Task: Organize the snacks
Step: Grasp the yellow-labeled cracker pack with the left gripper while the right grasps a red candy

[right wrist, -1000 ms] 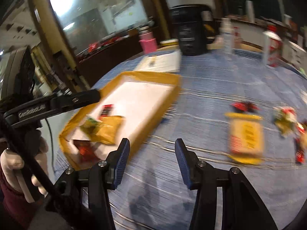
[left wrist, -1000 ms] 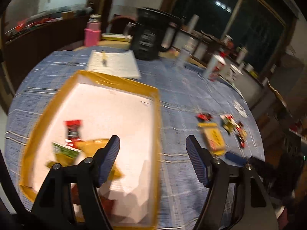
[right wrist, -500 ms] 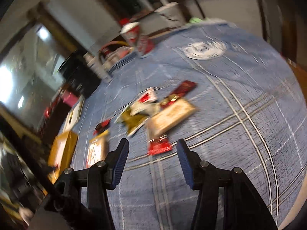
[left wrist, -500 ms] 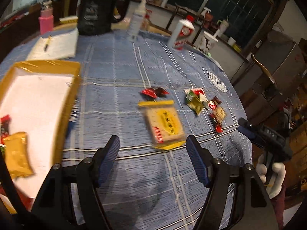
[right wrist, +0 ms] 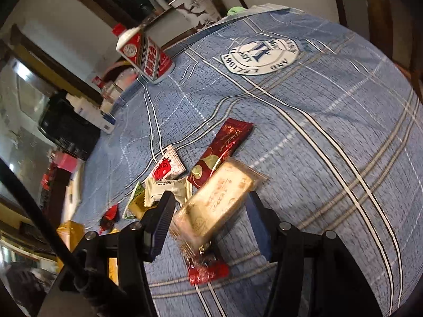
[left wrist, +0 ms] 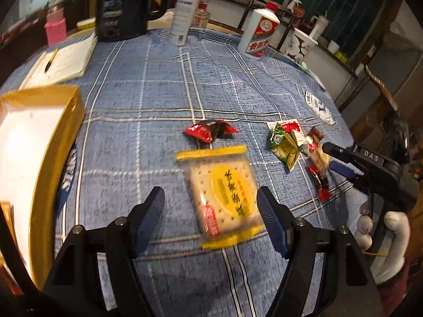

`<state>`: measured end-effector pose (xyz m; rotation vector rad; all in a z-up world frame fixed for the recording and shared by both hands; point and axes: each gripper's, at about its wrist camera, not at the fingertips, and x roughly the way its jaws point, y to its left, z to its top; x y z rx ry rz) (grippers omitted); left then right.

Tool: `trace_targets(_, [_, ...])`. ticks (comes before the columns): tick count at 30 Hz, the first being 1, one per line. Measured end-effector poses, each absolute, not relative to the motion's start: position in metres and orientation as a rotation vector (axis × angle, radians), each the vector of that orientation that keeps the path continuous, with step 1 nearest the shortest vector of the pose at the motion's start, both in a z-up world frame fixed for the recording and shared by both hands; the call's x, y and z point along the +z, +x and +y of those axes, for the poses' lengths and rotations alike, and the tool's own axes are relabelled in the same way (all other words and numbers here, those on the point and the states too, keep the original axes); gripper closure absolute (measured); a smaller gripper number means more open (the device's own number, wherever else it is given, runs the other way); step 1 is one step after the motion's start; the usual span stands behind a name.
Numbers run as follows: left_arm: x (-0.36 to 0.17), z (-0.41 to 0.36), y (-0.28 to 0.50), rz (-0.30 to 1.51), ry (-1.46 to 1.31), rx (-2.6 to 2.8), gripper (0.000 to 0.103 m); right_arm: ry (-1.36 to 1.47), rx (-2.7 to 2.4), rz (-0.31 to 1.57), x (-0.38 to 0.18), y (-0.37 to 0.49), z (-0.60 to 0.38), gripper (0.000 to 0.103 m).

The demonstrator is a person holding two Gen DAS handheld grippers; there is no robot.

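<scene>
My left gripper (left wrist: 210, 218) is open, its jaws on either side of a yellow cracker packet (left wrist: 224, 192) lying on the blue checked tablecloth. A small red packet (left wrist: 208, 130) lies beyond it. My right gripper (right wrist: 208, 216) is open around a tan biscuit bar (right wrist: 219, 200) in clear wrap, within a pile holding a dark red bar (right wrist: 224, 148), a white candy (right wrist: 166, 187), a red-and-white sachet (right wrist: 168, 167) and a green packet (left wrist: 284, 146). The yellow-rimmed tray (left wrist: 56, 142) lies at the left. The right gripper also shows in the left wrist view (left wrist: 330, 155).
At the far side stand a black kettle (left wrist: 121, 5), a white spray bottle (left wrist: 183, 15), a red-and-white bottle (left wrist: 260, 35), a pink cup (left wrist: 55, 26) and a notepad with pen (left wrist: 63, 62). The table edge (left wrist: 341, 111) curves at the right, with chairs beyond.
My left gripper swung from over the tray to the cracker packet. My right gripper swung from the tray side to the snack pile and closed in on the biscuit bar.
</scene>
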<state>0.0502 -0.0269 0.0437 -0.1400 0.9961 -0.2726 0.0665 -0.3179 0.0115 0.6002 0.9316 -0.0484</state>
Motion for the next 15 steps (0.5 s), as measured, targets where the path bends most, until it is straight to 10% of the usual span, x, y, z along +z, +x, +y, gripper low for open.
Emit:
trace_targets(12, [0.022,-0.075,0.059,0.973,0.114,-0.196,0.022,0.368,-0.104,0.972,0.011,0.075,-0.287,0.044])
trace_targets(15, [0.020,-0.081,0.055,0.971,0.163,-0.203,0.029,0.320,-0.092,0.987,0.011,0.073,-0.284,0.068])
